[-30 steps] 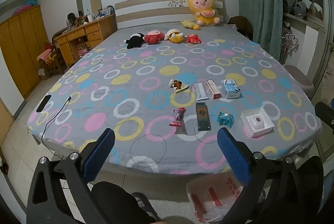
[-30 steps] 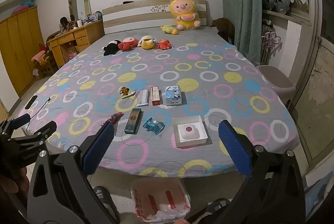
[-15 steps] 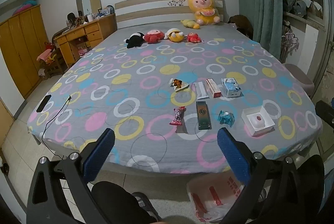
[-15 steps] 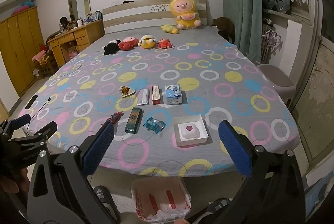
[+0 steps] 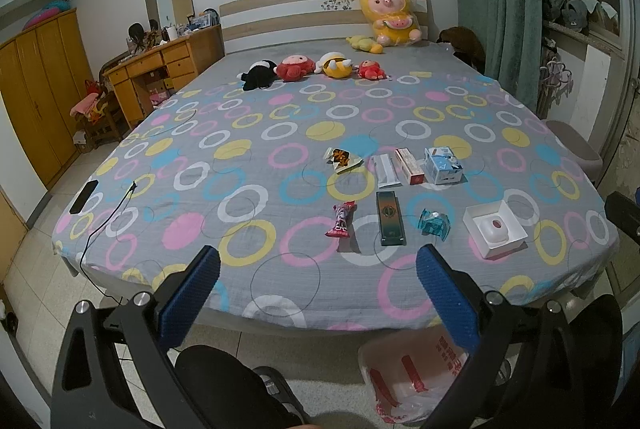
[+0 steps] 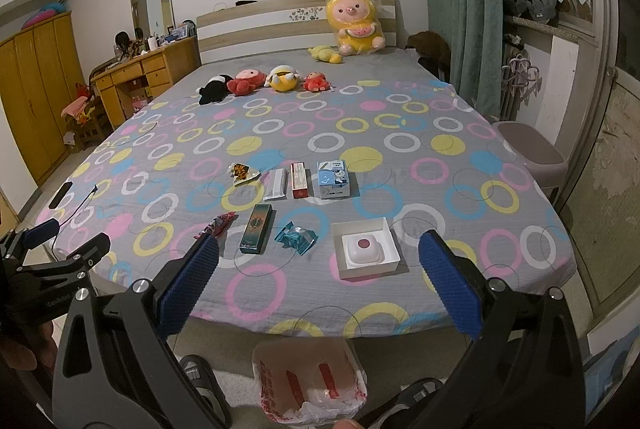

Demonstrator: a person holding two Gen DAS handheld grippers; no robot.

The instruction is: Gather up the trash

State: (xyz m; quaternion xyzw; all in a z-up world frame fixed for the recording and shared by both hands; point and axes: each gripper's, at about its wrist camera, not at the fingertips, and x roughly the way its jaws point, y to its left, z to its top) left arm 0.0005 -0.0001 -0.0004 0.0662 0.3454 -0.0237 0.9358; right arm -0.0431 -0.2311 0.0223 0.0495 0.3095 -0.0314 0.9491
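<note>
Trash lies on the bed: a pink candy wrapper (image 5: 341, 219), a dark green box (image 5: 389, 217), a teal wrapper (image 5: 433, 223), an open white box (image 5: 495, 229), an orange snack packet (image 5: 342, 159), a white tube (image 5: 386, 171), a red box (image 5: 409, 166) and a blue carton (image 5: 442, 165). The white box also shows in the right wrist view (image 6: 365, 247). A white plastic bag (image 6: 310, 381) stands open on the floor below the bed edge. My left gripper (image 5: 318, 289) and right gripper (image 6: 318, 281) are both open and empty, held before the bed's near edge.
Several plush toys (image 5: 316, 67) lie near the headboard. A phone (image 5: 84, 196) with a cable lies at the bed's left edge. A wooden desk (image 5: 160, 69) and wardrobe stand left. A stool (image 6: 532, 159) and curtain stand right. The left gripper shows in the right wrist view (image 6: 60, 245).
Both views have shifted slightly closer to the bed. Nothing on the bed has moved and both grippers stay open.
</note>
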